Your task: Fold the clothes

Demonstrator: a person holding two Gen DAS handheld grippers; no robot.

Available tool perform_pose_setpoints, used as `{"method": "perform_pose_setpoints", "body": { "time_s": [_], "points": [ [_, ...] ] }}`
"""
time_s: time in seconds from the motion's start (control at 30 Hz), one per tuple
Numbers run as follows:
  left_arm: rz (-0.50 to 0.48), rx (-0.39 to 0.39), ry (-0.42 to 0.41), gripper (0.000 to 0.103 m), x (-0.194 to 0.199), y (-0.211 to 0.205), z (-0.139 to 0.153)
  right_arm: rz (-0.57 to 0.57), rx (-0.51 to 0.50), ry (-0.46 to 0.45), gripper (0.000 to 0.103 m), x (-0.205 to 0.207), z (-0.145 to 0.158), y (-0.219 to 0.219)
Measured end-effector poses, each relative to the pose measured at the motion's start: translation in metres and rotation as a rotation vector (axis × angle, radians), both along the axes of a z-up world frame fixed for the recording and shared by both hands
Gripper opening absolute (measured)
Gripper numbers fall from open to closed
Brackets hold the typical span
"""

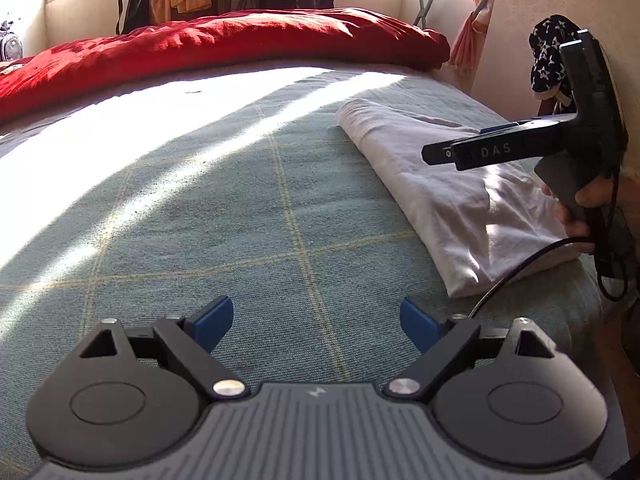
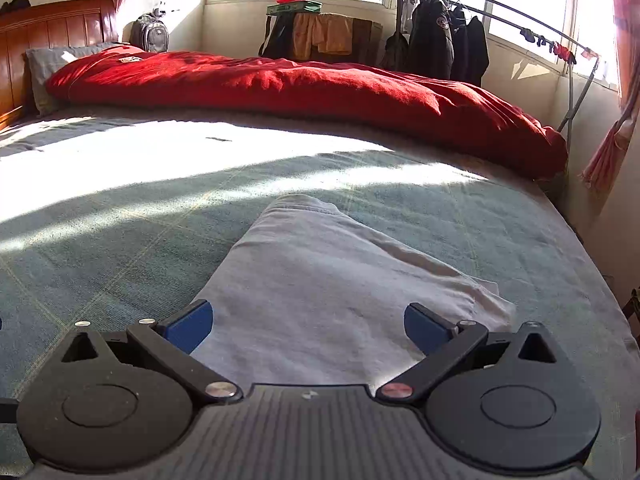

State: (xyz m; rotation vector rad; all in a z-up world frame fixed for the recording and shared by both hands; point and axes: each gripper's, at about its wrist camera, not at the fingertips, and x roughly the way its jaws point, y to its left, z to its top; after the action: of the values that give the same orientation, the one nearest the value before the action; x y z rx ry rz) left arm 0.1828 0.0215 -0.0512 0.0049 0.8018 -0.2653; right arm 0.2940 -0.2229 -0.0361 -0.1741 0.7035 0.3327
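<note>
Nearest, the left gripper (image 1: 316,322) hovers spread wide over bare green bedspread (image 1: 200,220); the right gripper (image 2: 308,322), also spread and holding nothing, sits just above the folded white garment (image 2: 320,280); farther off lies a red duvet (image 2: 280,84).

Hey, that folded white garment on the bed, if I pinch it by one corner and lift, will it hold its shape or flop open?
The white garment looks like thin, soft cloth with loose creases, so it would probably droop and unfold. Its layers lie loosely stacked, so a push across the green blanket might bunch them rather than slide the bundle whole. It likely weighs little.
</note>
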Motion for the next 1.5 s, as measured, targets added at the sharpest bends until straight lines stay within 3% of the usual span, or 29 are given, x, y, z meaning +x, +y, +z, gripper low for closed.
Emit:
{"method": "perform_pose_setpoints", "body": {
  "time_s": [0.1, 0.2, 0.43, 0.5, 0.63, 0.73, 0.83, 0.97, 1.23, 1.43, 1.5],
  "points": [
    [0.013, -0.006, 0.006, 0.091, 0.000, 0.006, -0.004, -0.023, 0.041, 0.108, 0.103, 0.024, -0.021, -0.002],
    [0.029, -0.006, 0.010, 0.091, 0.002, 0.011, -0.007, -0.050, 0.107, 0.056, 0.103, 0.010, -0.031, -0.010],
    [0.029, -0.034, -0.011, 0.091, 0.001, 0.018, -0.006, -0.046, 0.052, 0.120, 0.103, -0.009, -0.013, -0.001],
    [0.035, -0.040, -0.018, 0.091, 0.001, 0.021, -0.006, -0.028, 0.081, 0.156, 0.103, -0.002, 0.000, -0.004],
    [0.052, -0.049, -0.030, 0.091, 0.002, 0.027, -0.003, -0.011, 0.198, 0.125, 0.103, 0.035, 0.030, -0.004],
    [0.064, -0.053, -0.030, 0.091, 0.004, 0.033, -0.003, 0.030, 0.336, 0.227, 0.103, 0.082, 0.035, 0.001],
    [0.072, -0.050, -0.022, 0.091, 0.008, 0.040, -0.002, 0.043, 0.396, 0.339, 0.103, 0.117, 0.019, 0.011],
    [0.040, -0.094, 0.020, 0.091, 0.019, 0.048, -0.002, 0.044, 0.325, 0.413, 0.103, 0.133, -0.010, 0.022],
    [-0.121, -0.276, 0.037, 0.092, 0.031, 0.046, 0.018, 0.167, 0.199, 0.379, 0.103, 0.133, -0.010, 0.048],
    [-0.244, -0.299, 0.027, 0.094, 0.026, 0.022, 0.028, 0.245, 0.116, 0.354, 0.103, 0.125, -0.001, 0.061],
    [-0.246, -0.297, 0.028, 0.094, 0.026, 0.017, 0.030, 0.271, 0.163, 0.346, 0.103, 0.117, 0.013, 0.054]
  ]
}}
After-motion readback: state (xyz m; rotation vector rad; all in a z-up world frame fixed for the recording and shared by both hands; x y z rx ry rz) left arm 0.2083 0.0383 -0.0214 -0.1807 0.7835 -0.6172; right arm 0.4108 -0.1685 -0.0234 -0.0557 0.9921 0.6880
